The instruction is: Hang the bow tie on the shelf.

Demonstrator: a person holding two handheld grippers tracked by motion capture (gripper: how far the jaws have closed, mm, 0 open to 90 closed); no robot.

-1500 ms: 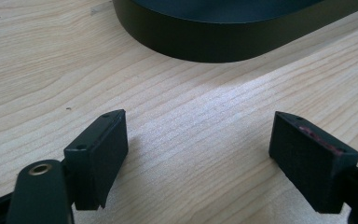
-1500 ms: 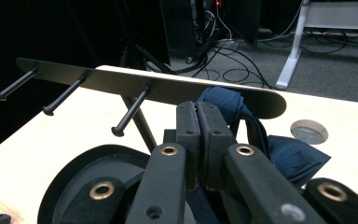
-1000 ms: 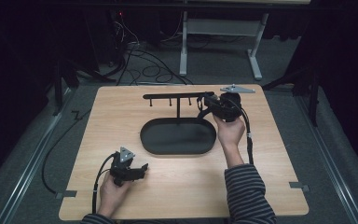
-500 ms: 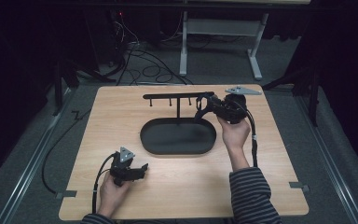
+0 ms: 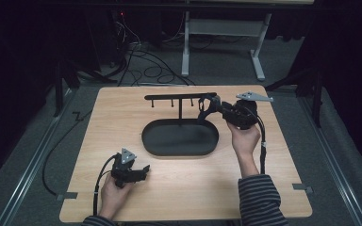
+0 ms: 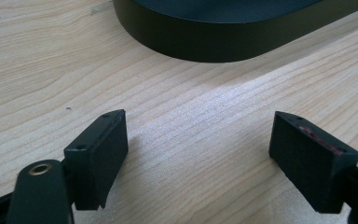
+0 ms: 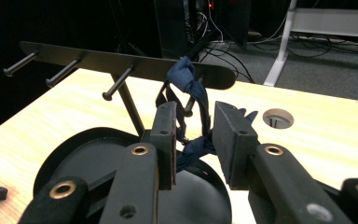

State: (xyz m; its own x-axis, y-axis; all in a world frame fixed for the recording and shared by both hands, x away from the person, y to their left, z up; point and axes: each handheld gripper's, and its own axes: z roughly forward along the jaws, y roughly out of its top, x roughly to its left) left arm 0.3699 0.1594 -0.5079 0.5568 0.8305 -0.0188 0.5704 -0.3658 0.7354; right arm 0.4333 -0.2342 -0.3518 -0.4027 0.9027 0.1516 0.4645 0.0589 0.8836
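The rack [image 5: 179,97] stands on the counter [image 5: 283,179], its post rising from the far edge of the black tray [image 5: 179,138]. A dark blue band [image 7: 192,84] hangs from the peg at the rack's right end, above the tray's right rim. The right tool [image 7: 193,133] is level with the band's lower part, on the rack's right side and pointed toward its post. Its jaws have just been opening; they stand partly apart with the band's lower loop between them, one strand lying close against a pad, so that contact cannot be confirmed. In the high view, this right tool [image 5: 206,107] sits just below the rack's right end. The left tool [image 5: 140,170] rests on the counter near the tray's left front edge, jaws spread wide with bare wood between them.
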